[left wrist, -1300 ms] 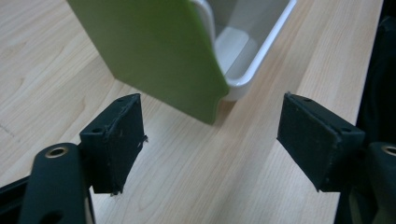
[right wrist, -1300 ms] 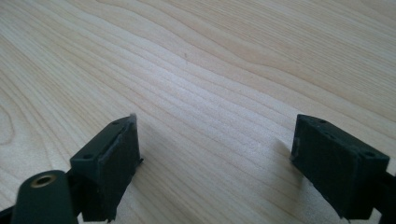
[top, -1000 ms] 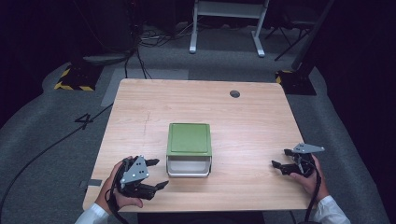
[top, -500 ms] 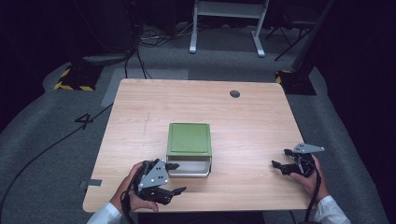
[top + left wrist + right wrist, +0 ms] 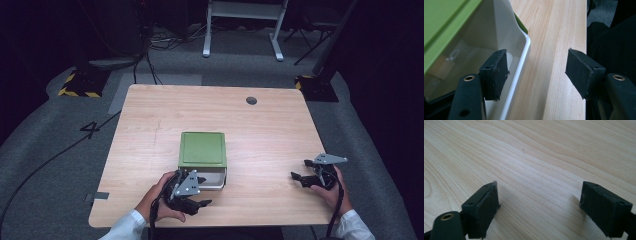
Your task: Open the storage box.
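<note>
**A:** Your box (image 5: 202, 160) sits in the middle of the worktop (image 5: 150, 130), toward your edge: a white tub under a green lid (image 5: 202, 149). Your left gripper (image 5: 192, 192) is right at its near-left corner, jaws spread wide, one pad inside the tub's open mouth and the other out over bare wood.

**B:** So how would you expect it to handle?

**A:** Light, I'd judge. It looks like thin moulded plastic, stiff at the rolled rim (image 5: 520, 67) but likely to flex along the walls. The surface is glossy, so your pads may slide on a flat face. Take it at the rim or the corner, where the wall is doubled, and close across the wall thickness, not across the whole box.

**B:** And the lid?

**A:** It lies askew in the left gripper view, raised over the opening, so don't count on it being latched. If you lift by the lid, the tub may stay behind.

**B:** Anything inside?

**A:** Hard to say. Through the pale wall there's a faint brownish patch and a small glint, too blurred to name. The lid hides most of the interior, and your own hand covers the box's near-left corner from above.

**B:** My other hand?

**A:** Your right gripper (image 5: 306, 179) rests well apart near the right edge, jaws spread, with nothing but wood grain between them.
</note>
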Action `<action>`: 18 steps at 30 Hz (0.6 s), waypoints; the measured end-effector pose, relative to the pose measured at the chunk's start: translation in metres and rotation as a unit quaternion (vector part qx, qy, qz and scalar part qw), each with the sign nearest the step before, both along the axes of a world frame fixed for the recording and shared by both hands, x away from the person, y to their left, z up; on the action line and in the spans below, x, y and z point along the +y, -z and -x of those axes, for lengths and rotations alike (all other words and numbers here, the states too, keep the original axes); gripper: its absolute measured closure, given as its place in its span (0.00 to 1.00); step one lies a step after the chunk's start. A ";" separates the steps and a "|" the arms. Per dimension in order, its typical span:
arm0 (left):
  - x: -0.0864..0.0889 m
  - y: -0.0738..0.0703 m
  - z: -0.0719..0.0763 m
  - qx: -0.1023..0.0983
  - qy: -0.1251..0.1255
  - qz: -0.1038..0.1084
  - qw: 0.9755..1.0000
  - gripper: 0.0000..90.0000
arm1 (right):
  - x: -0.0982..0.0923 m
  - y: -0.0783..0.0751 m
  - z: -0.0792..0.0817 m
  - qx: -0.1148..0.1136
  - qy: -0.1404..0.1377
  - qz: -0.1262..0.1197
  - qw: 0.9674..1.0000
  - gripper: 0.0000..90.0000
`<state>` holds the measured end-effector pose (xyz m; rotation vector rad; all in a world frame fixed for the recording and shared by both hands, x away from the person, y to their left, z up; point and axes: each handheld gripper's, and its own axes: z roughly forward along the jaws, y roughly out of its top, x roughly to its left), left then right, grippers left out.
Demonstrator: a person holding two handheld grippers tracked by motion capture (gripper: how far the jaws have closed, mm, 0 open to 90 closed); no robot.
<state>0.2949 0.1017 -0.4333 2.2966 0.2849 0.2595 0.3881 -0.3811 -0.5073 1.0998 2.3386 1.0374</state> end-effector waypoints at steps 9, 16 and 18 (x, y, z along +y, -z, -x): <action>-0.006 0.011 -0.005 0.015 -0.001 -0.014 1.000 0.42 | 0.000 0.000 0.000 0.000 0.000 0.000 1.000 0.17; -0.008 0.018 -0.011 0.021 -0.016 -0.030 0.999 0.49 | 0.000 0.000 0.000 0.000 0.000 0.000 1.000 0.17; -0.008 0.019 -0.012 0.023 -0.018 -0.030 0.999 0.49 | 0.000 0.000 0.000 0.000 0.000 0.000 1.000 0.17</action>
